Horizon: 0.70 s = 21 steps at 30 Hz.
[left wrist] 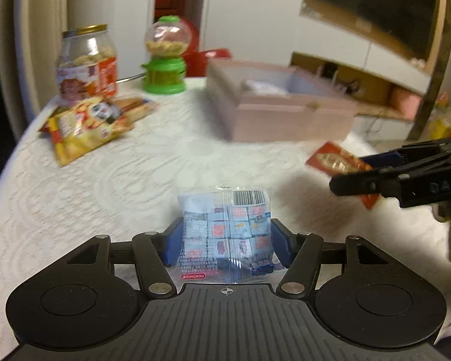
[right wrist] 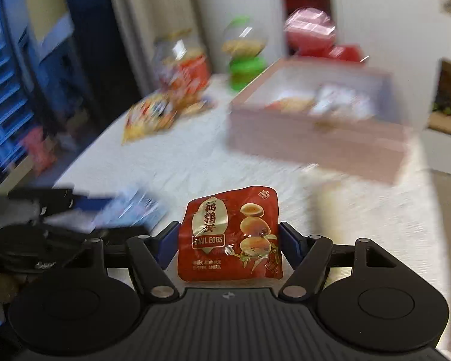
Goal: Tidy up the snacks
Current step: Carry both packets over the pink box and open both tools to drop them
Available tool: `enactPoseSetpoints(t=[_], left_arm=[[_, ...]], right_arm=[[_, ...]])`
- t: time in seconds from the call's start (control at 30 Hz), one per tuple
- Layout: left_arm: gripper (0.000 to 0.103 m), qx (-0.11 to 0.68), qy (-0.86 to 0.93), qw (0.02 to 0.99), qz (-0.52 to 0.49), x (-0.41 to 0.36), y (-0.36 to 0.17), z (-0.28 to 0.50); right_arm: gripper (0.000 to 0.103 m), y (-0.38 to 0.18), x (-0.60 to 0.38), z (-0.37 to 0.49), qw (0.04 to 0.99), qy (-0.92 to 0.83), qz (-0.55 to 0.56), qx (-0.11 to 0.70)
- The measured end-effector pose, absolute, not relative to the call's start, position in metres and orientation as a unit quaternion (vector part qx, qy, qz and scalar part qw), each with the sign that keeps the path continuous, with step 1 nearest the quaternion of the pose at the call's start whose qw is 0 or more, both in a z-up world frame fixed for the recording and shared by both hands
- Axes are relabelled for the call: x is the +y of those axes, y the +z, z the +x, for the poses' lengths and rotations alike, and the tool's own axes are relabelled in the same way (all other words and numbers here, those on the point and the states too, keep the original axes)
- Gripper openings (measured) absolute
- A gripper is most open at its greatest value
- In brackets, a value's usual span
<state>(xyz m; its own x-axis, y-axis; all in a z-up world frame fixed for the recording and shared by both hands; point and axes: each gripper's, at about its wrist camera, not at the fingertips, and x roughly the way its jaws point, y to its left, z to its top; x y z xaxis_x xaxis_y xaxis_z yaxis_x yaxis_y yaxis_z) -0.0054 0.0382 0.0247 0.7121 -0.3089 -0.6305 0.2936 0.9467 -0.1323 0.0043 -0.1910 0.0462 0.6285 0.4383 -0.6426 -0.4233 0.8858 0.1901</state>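
Observation:
My left gripper [left wrist: 225, 240] is shut on a clear-and-blue snack packet [left wrist: 225, 228], held above the white tablecloth. My right gripper [right wrist: 228, 243] is shut on a red quail eggs packet [right wrist: 230, 234]; it shows at the right of the left wrist view [left wrist: 360, 177] with the red packet [left wrist: 333, 159] in its jaws. The left gripper and its blue packet [right wrist: 135, 207] appear blurred at the left of the right wrist view. A pink open box [left wrist: 285, 111] stands ahead on the table, with several packets inside it [right wrist: 315, 102].
A pile of yellow and orange snack bags [left wrist: 87, 123] lies at the far left of the table. Behind it stand a clear jar with a gold lid [left wrist: 87, 63] and a green candy dispenser [left wrist: 165, 57]. The table edge curves at left and right.

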Motion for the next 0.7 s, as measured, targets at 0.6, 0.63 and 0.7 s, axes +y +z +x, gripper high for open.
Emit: enactPoseSetpoints(t=[0.6, 0.63, 0.7], left_arm=[[0.063, 0.301, -0.234, 0.919, -0.100, -0.017, 0.076, 0.198], [0.063, 0.281, -0.236, 0.924, -0.108, -0.006, 0.080, 0.192], [0.063, 0.255, -0.223, 0.935, -0.107, 0.017, 0.087, 0.182]], right_arm=[[0.070, 0.053, -0.244, 0.007, 0.936, 0.144, -0.012, 0.320], [0.070, 0.052, -0.245, 0.010, 0.935, 0.141, -0.013, 0.324], [0.070, 0.052, -0.248, 0.019, 0.935, 0.141, -0.008, 0.326]])
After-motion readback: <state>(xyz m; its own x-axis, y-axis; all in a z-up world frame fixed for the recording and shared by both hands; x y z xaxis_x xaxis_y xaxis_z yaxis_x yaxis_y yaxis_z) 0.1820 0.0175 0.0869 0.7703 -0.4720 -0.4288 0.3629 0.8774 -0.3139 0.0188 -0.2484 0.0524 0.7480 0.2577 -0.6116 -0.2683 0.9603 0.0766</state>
